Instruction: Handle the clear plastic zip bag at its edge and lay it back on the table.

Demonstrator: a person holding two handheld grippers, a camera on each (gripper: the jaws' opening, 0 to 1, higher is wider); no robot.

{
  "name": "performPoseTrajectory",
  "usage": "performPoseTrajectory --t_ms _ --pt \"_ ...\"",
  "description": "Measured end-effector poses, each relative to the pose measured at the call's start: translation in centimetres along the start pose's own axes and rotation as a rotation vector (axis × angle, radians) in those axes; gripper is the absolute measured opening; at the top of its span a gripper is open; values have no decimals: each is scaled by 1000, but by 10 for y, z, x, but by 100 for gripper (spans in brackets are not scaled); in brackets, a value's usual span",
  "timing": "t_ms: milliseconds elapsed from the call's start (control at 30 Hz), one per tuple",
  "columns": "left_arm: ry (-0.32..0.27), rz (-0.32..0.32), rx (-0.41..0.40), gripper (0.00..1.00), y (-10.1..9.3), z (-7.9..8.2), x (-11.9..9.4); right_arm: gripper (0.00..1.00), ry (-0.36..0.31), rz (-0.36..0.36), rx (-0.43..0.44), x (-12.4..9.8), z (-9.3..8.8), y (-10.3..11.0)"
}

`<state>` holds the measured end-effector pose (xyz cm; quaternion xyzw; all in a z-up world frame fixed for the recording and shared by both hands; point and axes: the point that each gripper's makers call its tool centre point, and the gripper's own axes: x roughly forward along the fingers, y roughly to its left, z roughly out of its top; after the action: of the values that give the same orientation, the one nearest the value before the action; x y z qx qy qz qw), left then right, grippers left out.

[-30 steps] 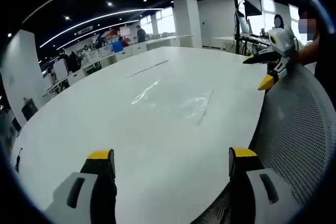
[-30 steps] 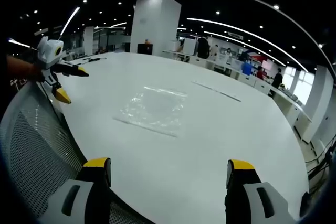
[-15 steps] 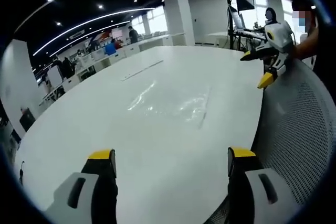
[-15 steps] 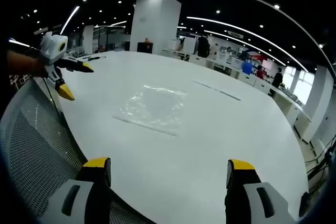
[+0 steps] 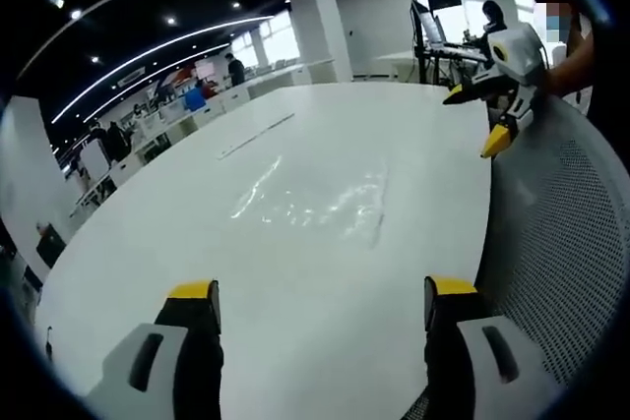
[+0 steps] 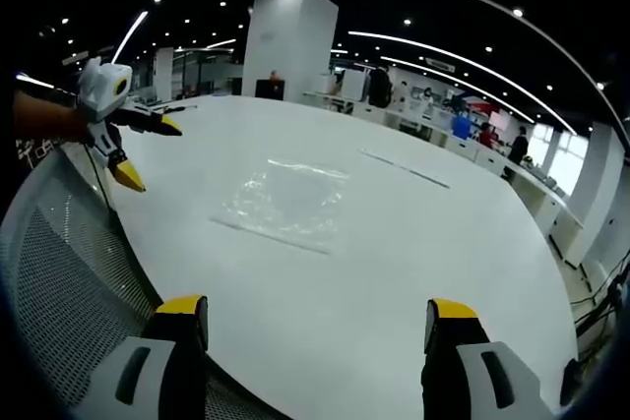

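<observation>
White tabletop (image 6: 413,272) is stretching away ahead of me, with open office behind it, and the clear plastic zip bag (image 6: 283,206) is lying flat near its middle, wrinkled and glinting, its zip strip running along the edge nearest me. In the left gripper view the bag (image 5: 315,206) is sitting well ahead of my jaws. I am holding my left gripper (image 5: 315,292) wide and empty, and my right gripper (image 6: 317,314) likewise wide, holding nothing; both are hanging over the near table edge beside a mesh chair back (image 6: 69,272). I judge I am only approaching: next I need to reach forward, come low, and pinch the thin zip edge without sliding the film away.
</observation>
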<state>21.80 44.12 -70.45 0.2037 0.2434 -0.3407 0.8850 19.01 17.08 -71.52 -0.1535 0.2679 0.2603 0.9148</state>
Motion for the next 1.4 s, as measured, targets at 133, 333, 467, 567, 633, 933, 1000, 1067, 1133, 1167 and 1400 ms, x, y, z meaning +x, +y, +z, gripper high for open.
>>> performPoseTrajectory --t_ms 133,333,467,567,633,933,1000,1067,1133,1167,1400 --pt "2 -13 14 84 -2 4 5 91 2 2 -1 0 0 0" --pt "12 -34 28 82 -6 6 12 91 5 4 -1 1 -1 0" --pt "15 -47 37 81 -6 8 20 91 6 4 0 1 -2 0" --pt "19 -59 47 79 -8 10 25 90 9 4 0 1 -2 0" --pt "21 -63 52 78 -9 11 27 90 11 4 0 1 -2 0" --pt "26 -97 76 77 -15 15 41 89 17 2 0 1 -4 -1" --pt "27 -103 79 77 -17 16 42 89 16 3 1 1 -3 0" --pt "31 -108 85 76 -18 16 43 89 17 2 0 1 -4 -1" --pt "35 -114 89 76 -18 16 44 89 15 0 3 0 -3 -1" --pt "36 -115 91 75 -18 16 45 89 15 0 3 0 -3 -1" --pt "39 -126 100 71 -21 19 53 88 19 3 -2 0 -3 0"
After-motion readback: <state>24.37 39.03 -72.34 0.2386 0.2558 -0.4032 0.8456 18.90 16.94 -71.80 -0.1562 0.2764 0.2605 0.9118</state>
